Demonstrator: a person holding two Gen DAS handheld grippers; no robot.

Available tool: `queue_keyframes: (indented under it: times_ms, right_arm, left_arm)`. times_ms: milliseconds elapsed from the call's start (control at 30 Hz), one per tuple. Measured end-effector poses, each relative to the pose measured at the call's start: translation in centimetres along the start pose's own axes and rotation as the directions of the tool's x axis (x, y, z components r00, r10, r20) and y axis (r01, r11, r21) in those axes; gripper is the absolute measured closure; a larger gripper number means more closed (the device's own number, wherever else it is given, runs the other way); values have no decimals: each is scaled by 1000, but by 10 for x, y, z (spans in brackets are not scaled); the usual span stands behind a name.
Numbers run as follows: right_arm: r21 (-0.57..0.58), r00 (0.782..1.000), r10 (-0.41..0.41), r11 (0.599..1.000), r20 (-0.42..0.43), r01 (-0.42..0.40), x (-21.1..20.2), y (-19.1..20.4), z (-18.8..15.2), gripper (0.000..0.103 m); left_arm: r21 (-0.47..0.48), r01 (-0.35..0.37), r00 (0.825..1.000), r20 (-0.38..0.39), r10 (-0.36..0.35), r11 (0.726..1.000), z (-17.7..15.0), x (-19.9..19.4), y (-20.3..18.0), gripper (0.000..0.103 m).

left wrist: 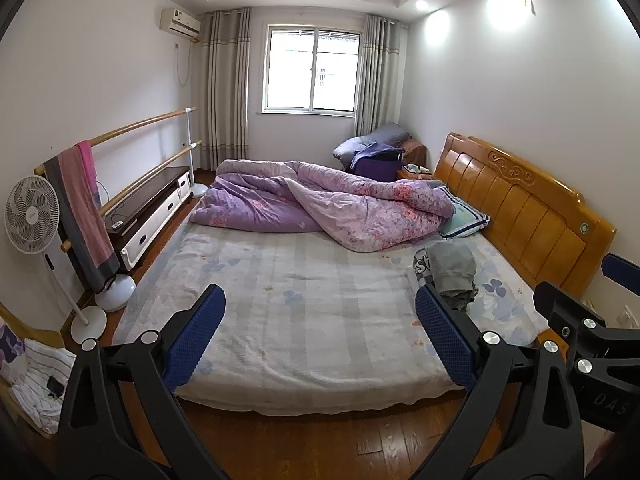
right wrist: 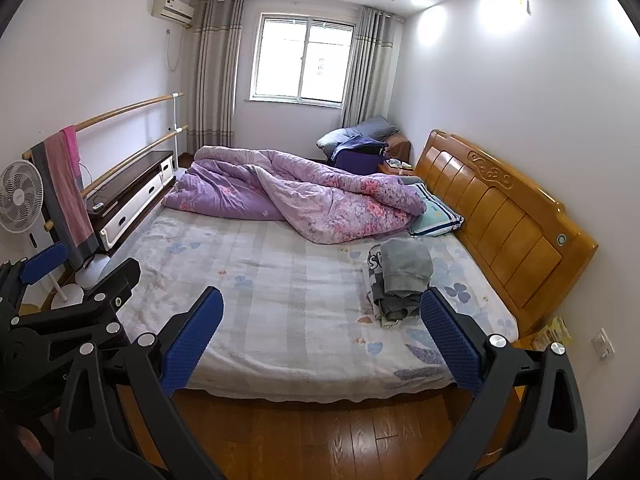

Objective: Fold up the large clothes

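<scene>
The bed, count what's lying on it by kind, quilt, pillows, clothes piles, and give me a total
Purple floral quilt: 1
Striped pillow by the headboard: 1
Pile of clothes, grey garment on top: 1
Total: 3 on the bed; both grippers are open and hold nothing.

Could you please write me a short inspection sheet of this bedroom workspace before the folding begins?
Surface: bed with pale floral sheet, near half bare.
Job's things: clothes pile, grey garment on top, beside the headboard; nothing held.
Clutter: crumpled purple quilt across the far half; pillow by the headboard.
Grippers: left gripper and right gripper open, over the bed's near edge.
Cables: cord hanging under the air conditioner.
Surroundings: fan, towel on a wooden rail, window.
</scene>
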State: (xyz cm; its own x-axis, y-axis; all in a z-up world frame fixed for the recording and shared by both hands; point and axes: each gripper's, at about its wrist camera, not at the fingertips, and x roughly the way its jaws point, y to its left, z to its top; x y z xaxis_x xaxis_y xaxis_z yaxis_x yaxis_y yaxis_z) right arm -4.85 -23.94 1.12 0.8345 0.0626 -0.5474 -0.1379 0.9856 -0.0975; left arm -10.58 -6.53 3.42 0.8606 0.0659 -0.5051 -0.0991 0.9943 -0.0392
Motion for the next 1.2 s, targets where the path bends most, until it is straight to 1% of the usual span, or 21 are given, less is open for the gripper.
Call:
queue_keyframes:
  times_ms: [233,367,500,733,900,1000,1200]
  right_arm:
    - [20,999,-40,999,2,40,-22,46,-1,8]
    - [28,998,-56,998,17,55,-34,66,0,8]
    - [26,997,-73,997,35,72,-43,84,0,8]
    - [51,996,-77,996,50,75,-53,88,-1,8]
    - [59,996,-86,995,38,84,-54,87,-2,8]
    - [59,995,-93,994,46,90,-56,86,0,8]
    - [63,994,-101,993,48,98,-57,88,-1,8]
  left_arm:
    - [19,38,999,2,-38,999,-1,-18,49,7]
    - [28,25,999,32,-26,999,-2,-34,70,7]
    - [43,26,999,41,-27,999,-2,-43,84,7]
    - [73,18,996,81,-24,997,-2,-59,91,7]
    - [84,33,997,73,-39,996,-2,-59,93,7]
    - [88,35,995,86,-43,996,-1,-62,91,7]
    - [88,39,995,89,-47,995,1,-61,90,7]
